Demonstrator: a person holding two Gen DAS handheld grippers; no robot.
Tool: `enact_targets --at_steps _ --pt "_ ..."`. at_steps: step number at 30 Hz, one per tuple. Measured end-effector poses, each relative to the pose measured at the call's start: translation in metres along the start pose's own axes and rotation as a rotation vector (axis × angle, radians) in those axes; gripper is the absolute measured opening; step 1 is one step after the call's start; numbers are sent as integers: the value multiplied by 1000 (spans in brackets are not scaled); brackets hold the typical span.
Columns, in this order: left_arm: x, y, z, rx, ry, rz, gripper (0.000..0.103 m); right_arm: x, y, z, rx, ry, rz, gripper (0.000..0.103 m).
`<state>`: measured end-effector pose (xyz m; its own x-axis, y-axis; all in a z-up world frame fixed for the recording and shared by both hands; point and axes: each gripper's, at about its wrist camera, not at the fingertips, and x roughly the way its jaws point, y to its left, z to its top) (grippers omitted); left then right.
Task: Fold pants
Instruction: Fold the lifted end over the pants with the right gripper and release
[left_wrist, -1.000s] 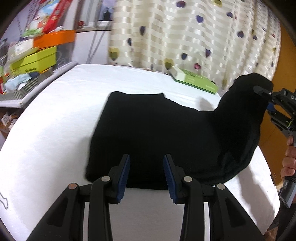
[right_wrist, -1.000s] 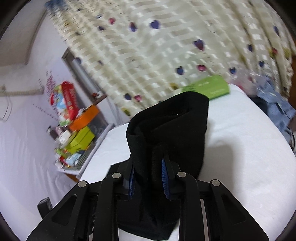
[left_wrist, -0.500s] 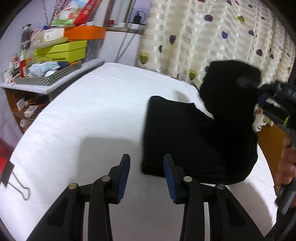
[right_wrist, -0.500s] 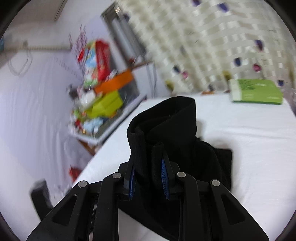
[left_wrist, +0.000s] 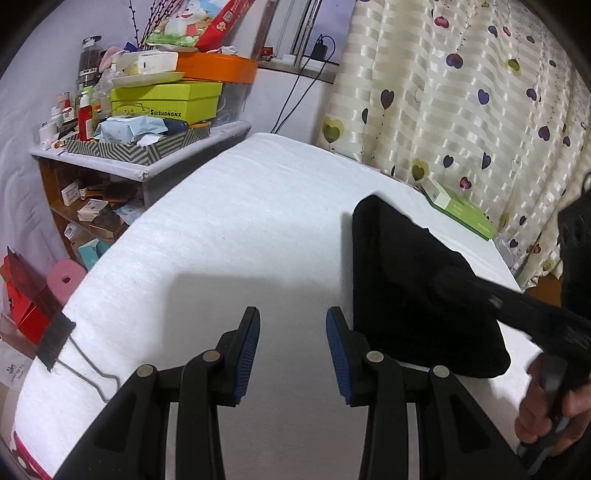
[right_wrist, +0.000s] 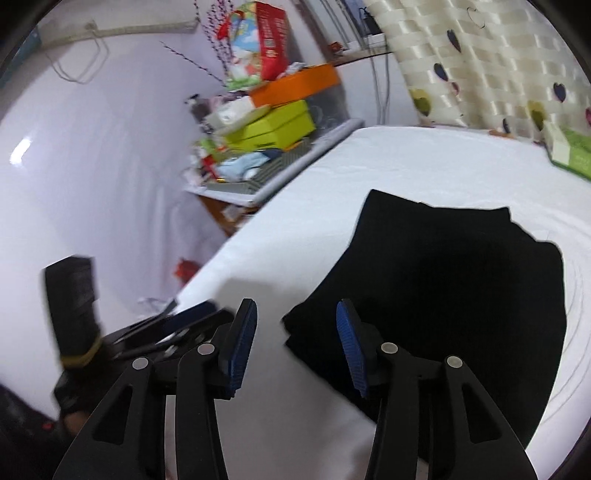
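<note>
Pants lie folded on bed, both claws empty, spread.

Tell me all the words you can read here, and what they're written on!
"SHISHONGNX": on the lime-green box stacked on the shelf.
Red packet above it: printing too small to read.
Bottles and small boxes on the shelf: labels too small.
Green box by the curtain: no words readable.
Right wrist view: too blurred.
</note>
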<state>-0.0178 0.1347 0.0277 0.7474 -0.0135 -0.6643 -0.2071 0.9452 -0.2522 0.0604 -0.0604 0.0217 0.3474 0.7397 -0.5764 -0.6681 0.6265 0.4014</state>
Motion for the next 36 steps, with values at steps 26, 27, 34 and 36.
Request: enact_targets --at_steps 26,27,34,36 --pt "33 -78 13 212 57 -147 40 -65 -82 -48 96 -62 -354 35" --pt "29 -78 20 215 40 -142 39 -68 -85 -38 94 -90 -359 35" --pt "53 -107 73 270 -24 -157 39 -30 -124 20 141 -69 -354 29" --pt "74 -116 81 285 10 -159 39 -13 -140 30 153 -19 -385 28"
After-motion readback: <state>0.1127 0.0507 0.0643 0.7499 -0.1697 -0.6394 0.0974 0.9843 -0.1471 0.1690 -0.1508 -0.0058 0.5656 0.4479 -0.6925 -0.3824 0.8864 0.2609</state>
